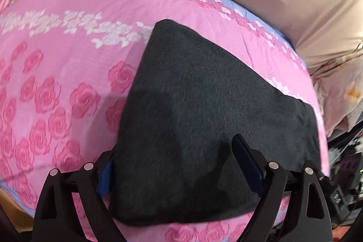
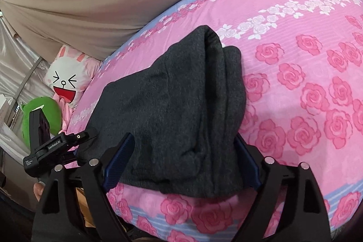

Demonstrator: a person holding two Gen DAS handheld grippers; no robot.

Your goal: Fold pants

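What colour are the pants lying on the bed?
Dark charcoal grey, plain and fuzzy; the pants show best in the right wrist view.

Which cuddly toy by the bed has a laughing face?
The white bunny pillow, with pink ears, squinting eyes and a big red open mouth. The green plush toy below it shows no face from here; the other gripper partly hides it.
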